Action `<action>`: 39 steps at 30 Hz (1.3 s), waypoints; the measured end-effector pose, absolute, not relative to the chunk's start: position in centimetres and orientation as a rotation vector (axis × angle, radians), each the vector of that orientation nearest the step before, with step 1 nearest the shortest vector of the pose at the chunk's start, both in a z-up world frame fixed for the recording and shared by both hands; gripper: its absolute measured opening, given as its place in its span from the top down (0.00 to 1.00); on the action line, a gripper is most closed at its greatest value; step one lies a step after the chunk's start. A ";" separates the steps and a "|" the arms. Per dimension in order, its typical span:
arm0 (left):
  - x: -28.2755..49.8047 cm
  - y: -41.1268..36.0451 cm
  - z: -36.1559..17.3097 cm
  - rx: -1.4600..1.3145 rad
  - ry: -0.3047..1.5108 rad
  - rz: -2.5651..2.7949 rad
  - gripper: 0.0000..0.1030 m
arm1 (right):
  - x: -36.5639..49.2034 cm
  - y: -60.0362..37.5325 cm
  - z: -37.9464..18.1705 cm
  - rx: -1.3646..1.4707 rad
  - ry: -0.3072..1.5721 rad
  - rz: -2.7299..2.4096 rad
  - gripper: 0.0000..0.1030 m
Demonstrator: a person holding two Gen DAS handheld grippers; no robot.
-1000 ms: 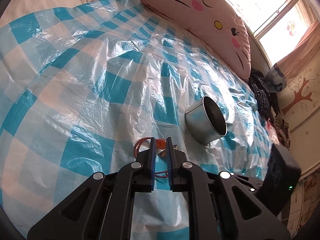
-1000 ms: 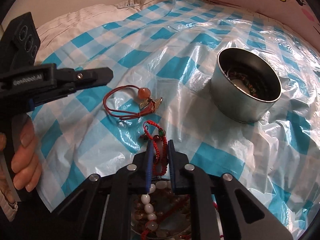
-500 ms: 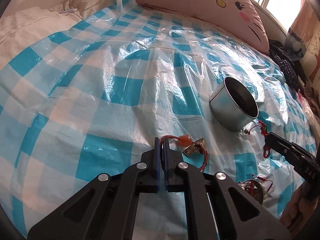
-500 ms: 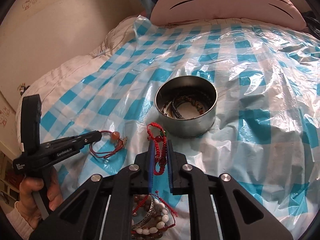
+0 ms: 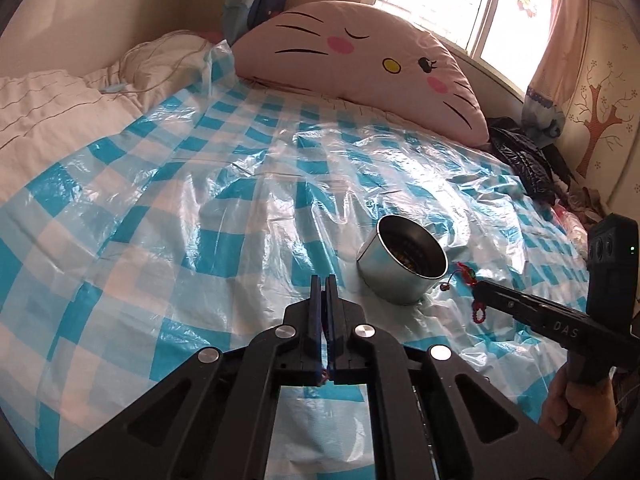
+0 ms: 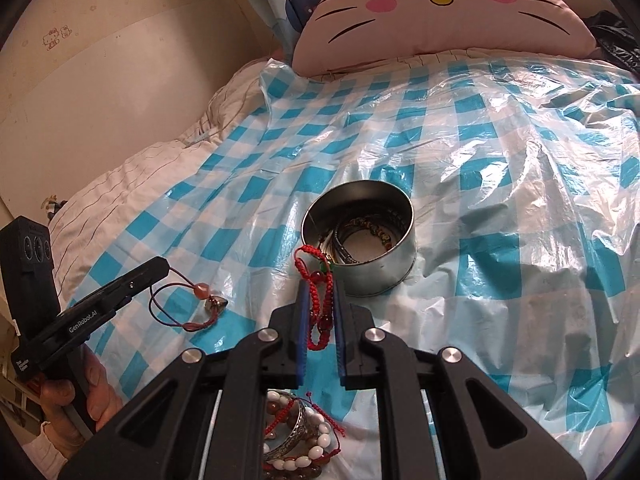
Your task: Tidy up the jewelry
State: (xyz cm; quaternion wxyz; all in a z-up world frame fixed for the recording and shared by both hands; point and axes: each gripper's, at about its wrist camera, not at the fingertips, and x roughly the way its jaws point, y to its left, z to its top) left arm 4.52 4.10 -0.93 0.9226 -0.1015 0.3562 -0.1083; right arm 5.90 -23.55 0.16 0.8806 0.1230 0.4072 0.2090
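A round metal tin [image 6: 362, 240] with several bracelets inside stands on the blue checked plastic sheet; it also shows in the left wrist view [image 5: 402, 266]. My right gripper [image 6: 319, 286] is shut on a red braided bracelet [image 6: 316, 280] and holds it just in front of the tin. My left gripper [image 6: 162, 268] is shut on a thin red cord necklace [image 6: 188, 304] with an orange bead, lifted above the sheet. In the left wrist view my left gripper [image 5: 324, 280] is shut and the necklace hangs hidden below it.
A pile of beaded bracelets [image 6: 300, 436] lies under my right gripper. A pink cat pillow [image 5: 360, 64] lies at the head of the bed. Dark clothes [image 5: 524, 164] lie at the far right. White bedding [image 5: 44, 104] borders the sheet on the left.
Both grippers have risen from the sheet. The left has lifted the cord necklace off it. The right has carried the red bracelet closer to the tin.
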 end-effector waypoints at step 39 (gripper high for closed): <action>9.9 -4.3 3.2 -0.365 0.675 -0.540 0.98 | 7.7 -26.0 2.6 0.387 0.669 0.399 0.88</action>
